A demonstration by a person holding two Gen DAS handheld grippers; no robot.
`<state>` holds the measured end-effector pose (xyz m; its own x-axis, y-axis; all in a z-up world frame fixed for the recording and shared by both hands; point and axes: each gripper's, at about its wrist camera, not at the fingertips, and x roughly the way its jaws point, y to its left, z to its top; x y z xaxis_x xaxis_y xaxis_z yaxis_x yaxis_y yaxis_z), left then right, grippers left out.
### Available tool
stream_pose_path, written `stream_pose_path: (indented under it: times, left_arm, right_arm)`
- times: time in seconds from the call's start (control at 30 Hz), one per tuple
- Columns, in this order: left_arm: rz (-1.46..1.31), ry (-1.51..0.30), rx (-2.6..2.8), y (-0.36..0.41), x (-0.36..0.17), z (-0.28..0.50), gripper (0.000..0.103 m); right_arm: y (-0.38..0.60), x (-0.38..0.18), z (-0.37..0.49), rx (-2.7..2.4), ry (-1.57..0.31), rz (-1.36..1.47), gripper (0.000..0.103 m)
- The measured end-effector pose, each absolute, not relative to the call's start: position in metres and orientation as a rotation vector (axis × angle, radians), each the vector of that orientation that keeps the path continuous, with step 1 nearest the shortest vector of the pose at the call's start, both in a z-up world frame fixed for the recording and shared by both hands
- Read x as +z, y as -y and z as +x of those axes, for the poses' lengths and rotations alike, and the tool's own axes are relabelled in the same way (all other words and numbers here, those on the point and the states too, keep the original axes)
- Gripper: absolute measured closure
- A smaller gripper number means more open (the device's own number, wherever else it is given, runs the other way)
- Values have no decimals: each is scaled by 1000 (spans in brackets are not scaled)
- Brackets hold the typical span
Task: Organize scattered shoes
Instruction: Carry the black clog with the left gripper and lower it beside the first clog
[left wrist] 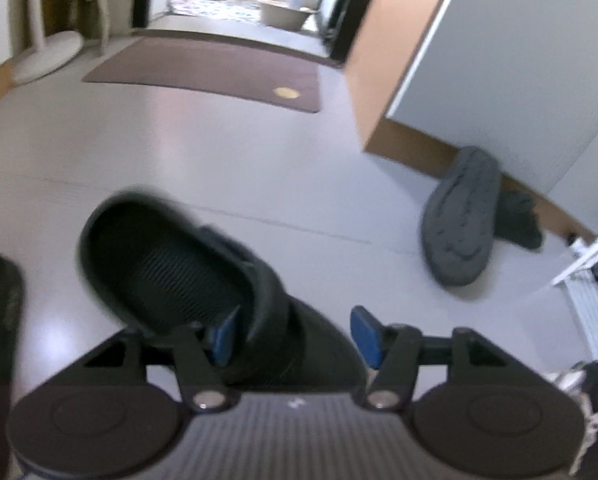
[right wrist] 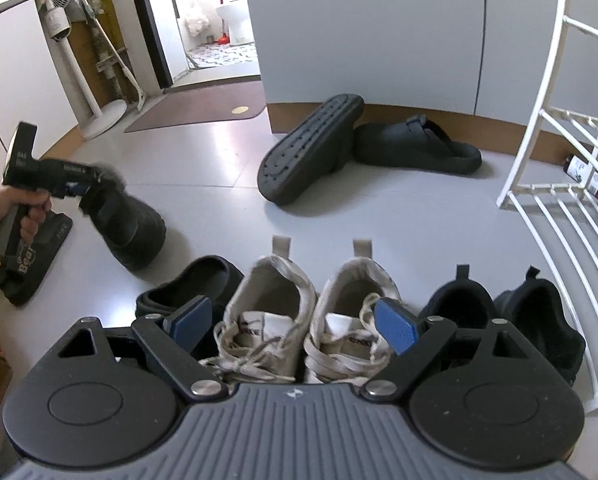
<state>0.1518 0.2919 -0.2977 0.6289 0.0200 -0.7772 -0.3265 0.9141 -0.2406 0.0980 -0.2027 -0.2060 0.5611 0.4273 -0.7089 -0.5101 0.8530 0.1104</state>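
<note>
Black strapped clog [left wrist: 187,276]: light, stiff foam; grip collar wall. Left gripper [left wrist: 295,334] jaws parted, straddling it. Right gripper [right wrist: 291,320] jaws wide, empty.

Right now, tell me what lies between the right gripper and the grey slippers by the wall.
Only the white sneakers, directly under the right gripper and its open fingers. Past them the floor is bare up to the overturned grey slipper and its upright mate against the wall.
</note>
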Motion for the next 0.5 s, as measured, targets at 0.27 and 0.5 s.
stream_pose_path:
  times: [0.27, 0.5]
  left_arm:
    - [-564, -920, 245, -307, -319, 109, 72]
    - [-670, -923, 218, -304, -330, 78, 88]
  right_arm:
    - [173, -184, 85, 603, -758, -196, 11]
    - [147, -157, 66, 681, -709, -302, 11]
